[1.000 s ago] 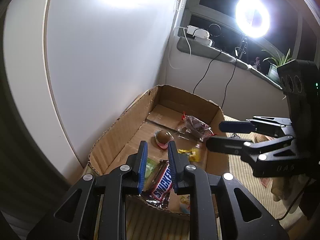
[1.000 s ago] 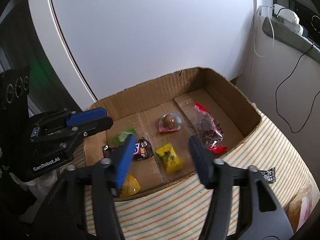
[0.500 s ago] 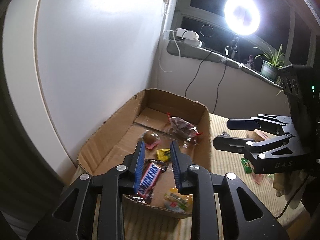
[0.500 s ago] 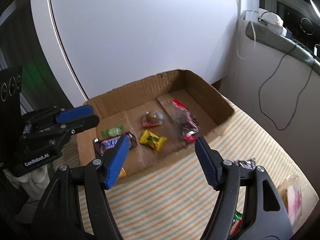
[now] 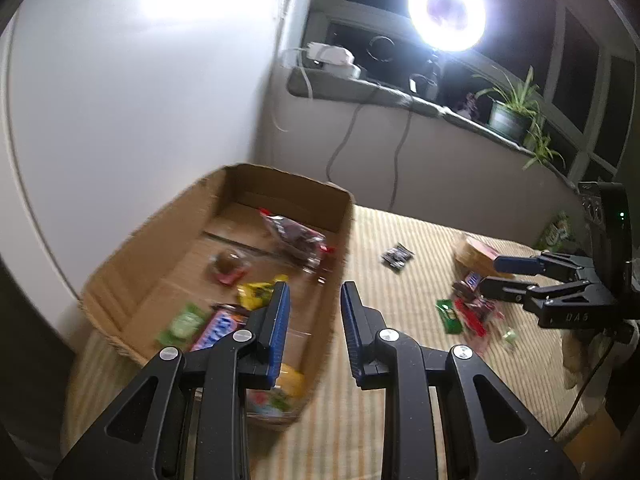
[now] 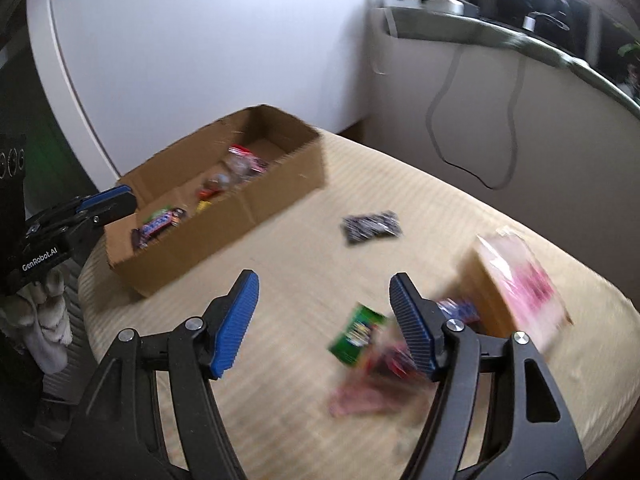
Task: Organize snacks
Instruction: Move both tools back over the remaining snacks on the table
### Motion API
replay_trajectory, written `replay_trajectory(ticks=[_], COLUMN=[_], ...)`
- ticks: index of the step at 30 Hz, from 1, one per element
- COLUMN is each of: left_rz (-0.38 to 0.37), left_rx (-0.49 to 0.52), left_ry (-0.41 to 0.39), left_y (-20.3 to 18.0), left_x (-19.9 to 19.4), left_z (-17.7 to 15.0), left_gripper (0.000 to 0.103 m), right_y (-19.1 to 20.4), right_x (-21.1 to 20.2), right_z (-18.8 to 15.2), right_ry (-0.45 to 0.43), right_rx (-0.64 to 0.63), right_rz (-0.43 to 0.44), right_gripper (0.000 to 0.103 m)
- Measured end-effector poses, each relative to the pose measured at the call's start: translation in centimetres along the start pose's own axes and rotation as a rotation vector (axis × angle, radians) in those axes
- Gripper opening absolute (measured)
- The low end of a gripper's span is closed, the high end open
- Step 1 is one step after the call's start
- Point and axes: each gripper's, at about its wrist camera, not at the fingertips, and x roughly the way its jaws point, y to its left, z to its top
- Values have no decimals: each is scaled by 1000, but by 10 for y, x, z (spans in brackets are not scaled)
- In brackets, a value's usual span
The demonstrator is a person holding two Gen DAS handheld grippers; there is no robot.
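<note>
An open cardboard box [image 5: 336, 256] [image 6: 224, 220] on a striped cloth holds several snacks, among them a Snickers bar [image 5: 216, 330] [image 6: 158, 222], a yellow packet [image 5: 256, 294] and a clear bag [image 5: 296, 236]. Loose snacks lie to its right: a black packet [image 5: 397, 257] [image 6: 372, 226], a green packet [image 5: 448, 314] [image 6: 356, 334], red wrappers [image 5: 474, 312] and a pink-topped box [image 6: 516, 284]. My left gripper [image 5: 314, 320] is open and empty over the box's near right wall. My right gripper [image 6: 324, 316] is open and empty above the cloth, just left of the green packet.
A white curved panel [image 5: 120, 100] stands behind the box. A window ledge [image 5: 400, 96] carries a charger, cables, a ring light [image 5: 446, 12] and a potted plant [image 5: 512, 116]. The striped cloth [image 6: 304, 248] spreads between the box and the loose snacks.
Both grippers have swung right, away from the box toward the loose snacks. The left gripper's jaws have opened wider. The right gripper stays wide open.
</note>
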Motion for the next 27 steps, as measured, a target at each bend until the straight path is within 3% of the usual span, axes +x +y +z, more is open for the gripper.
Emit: replay_trajectory(ticks=[4,13,15,20,27], left_rz=[-37,-137,-168,-256,-319], left_rx=[20,87,109,151,203], left_ry=[24,93,115,181,276], left_y=[-18,-63,-75,-102,-134], left_x=[8,28,33,47,72], left_z=[-4,-15,-18,-25,-34], left_gripper=[25,25,25,25,24], right_y=[-26,-70,-74,-75,-71], right_x=[-14,-22,-23,-23,-15], right_z=[-18,-60,-68,-86,-99], right_ry=[-1,51,66,97,119], right_rx=[52,164,169,181,165], right_rz=[-41,-44,-44,-22,-16], right_gripper=[71,68,59,51,49])
